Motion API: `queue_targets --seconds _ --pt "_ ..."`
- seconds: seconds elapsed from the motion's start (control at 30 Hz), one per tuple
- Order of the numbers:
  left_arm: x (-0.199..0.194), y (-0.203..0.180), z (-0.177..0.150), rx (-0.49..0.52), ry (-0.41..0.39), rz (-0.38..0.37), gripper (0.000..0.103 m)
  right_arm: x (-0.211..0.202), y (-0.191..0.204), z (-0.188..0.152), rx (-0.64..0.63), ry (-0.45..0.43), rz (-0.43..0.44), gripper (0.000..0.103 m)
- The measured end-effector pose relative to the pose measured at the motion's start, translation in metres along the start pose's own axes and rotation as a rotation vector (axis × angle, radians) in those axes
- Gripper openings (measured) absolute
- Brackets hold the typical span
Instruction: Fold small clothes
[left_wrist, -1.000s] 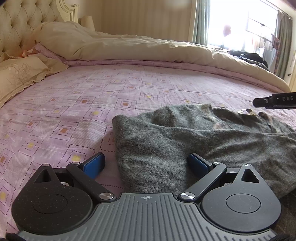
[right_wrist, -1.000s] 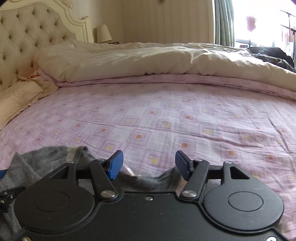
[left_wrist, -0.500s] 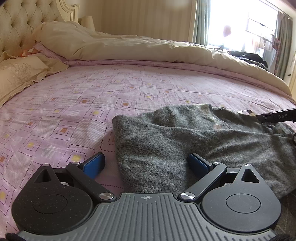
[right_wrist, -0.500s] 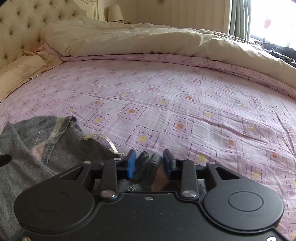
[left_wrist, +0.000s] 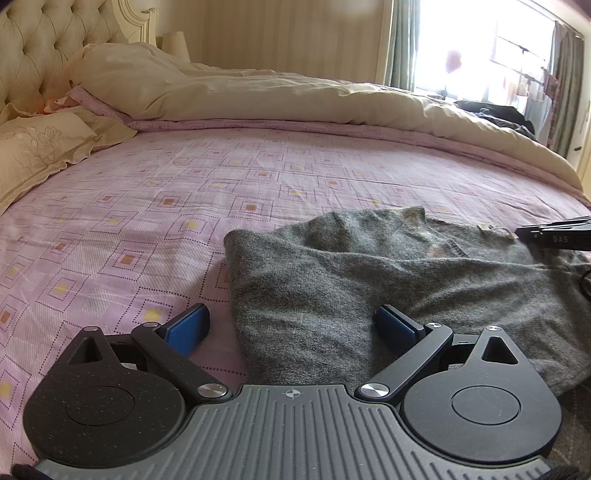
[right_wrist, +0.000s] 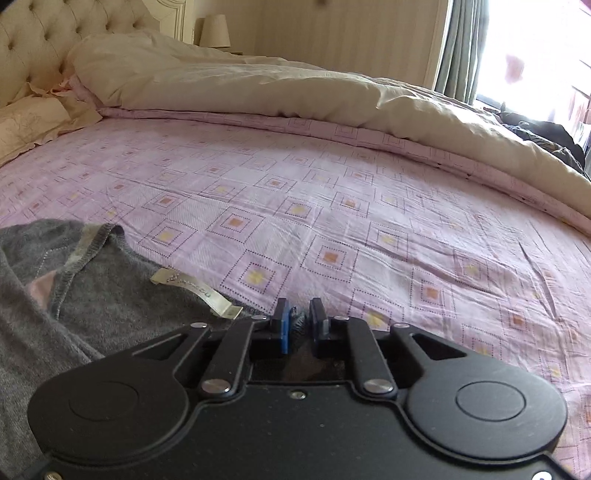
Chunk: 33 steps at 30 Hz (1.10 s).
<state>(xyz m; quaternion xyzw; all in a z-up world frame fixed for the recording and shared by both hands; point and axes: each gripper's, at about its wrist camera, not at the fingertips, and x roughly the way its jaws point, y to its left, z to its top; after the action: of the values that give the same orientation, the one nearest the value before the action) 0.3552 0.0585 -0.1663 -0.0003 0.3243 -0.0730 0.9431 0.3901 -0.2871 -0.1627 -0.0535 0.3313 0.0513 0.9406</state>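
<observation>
A grey knit sweater (left_wrist: 369, 273) lies crumpled on the pink patterned bedsheet (left_wrist: 184, 192). My left gripper (left_wrist: 291, 328) is open, its blue pads straddling the sweater's near left edge. In the right wrist view the sweater (right_wrist: 110, 295) shows its neckline and a cream label (right_wrist: 195, 291). My right gripper (right_wrist: 298, 323) is shut on the sweater's edge, a bit of grey knit pinched between the pads. The right gripper's tip (left_wrist: 554, 236) shows at the right edge of the left wrist view.
A cream duvet (left_wrist: 295, 99) is bunched along the far side of the bed. A pillow (left_wrist: 33, 147) and tufted headboard (left_wrist: 44, 55) are at the left. Dark clothes (left_wrist: 495, 114) lie by the window.
My right gripper has lowered onto the sweater's edge and closed from wide open to shut on the fabric. The left gripper has stayed open and still.
</observation>
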Motion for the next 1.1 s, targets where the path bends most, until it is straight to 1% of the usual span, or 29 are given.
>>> queue_targets --seconds 0.03,0.07,0.1,0.13,0.17,0.2,0.27,0.37,0.53,0.67,0.77,0.87,0.93,1.0,1.03,1.1 --pt "0.0 0.0 0.0 0.0 0.0 0.001 0.099 0.0 -0.004 0.0 0.022 -0.002 0.0 0.065" --pt "0.0 0.0 0.0 0.001 0.001 0.001 0.099 -0.002 -0.01 0.0 0.057 -0.009 0.012 0.077" --pt "0.0 0.0 0.0 0.003 0.001 0.003 0.099 -0.006 -0.018 0.001 0.099 -0.026 0.028 0.076" --pt "0.0 0.0 0.0 0.003 0.001 0.003 0.099 -0.012 -0.023 0.001 0.13 -0.051 0.021 0.076" --pt "0.001 -0.001 0.0 0.003 0.001 0.004 0.1 -0.022 -0.029 0.001 0.153 -0.082 -0.005 0.076" --pt "0.001 -0.001 0.0 0.003 0.002 0.003 0.1 -0.032 -0.033 0.002 0.17 -0.108 -0.019 0.076" --pt "0.001 -0.001 0.0 0.004 0.003 0.003 0.1 -0.054 -0.041 0.005 0.196 -0.146 -0.009 0.077" --pt "0.002 0.0 0.001 0.005 0.005 0.004 0.1 -0.091 -0.045 0.0 0.218 -0.183 -0.016 0.079" --pt "0.002 -0.002 0.001 0.015 0.01 0.012 0.101 -0.143 -0.035 -0.032 0.229 -0.155 -0.022 0.081" --pt "0.004 -0.004 0.003 0.021 0.02 0.023 0.103 -0.182 -0.02 -0.073 0.262 -0.115 -0.027 0.081" --pt "0.004 -0.002 0.006 0.011 0.03 0.014 0.103 -0.208 -0.007 -0.101 0.293 -0.101 -0.022 0.081" --pt "0.002 -0.003 0.013 0.006 0.076 0.02 0.103 -0.236 0.008 -0.127 0.287 -0.094 -0.044 0.081" --pt "-0.008 -0.002 0.015 -0.038 0.113 0.027 0.102 -0.251 0.013 -0.138 0.298 -0.088 -0.032 0.082" --pt "-0.024 -0.002 0.011 -0.069 0.133 0.014 0.102 -0.264 0.02 -0.148 0.295 -0.085 -0.035 0.082" --pt "-0.035 -0.004 0.007 -0.065 0.131 0.004 0.102 -0.271 0.023 -0.152 0.291 -0.085 -0.033 0.082" --pt "-0.064 -0.009 -0.006 -0.018 0.105 -0.004 0.102 -0.28 0.029 -0.159 0.289 -0.075 -0.021 0.082"
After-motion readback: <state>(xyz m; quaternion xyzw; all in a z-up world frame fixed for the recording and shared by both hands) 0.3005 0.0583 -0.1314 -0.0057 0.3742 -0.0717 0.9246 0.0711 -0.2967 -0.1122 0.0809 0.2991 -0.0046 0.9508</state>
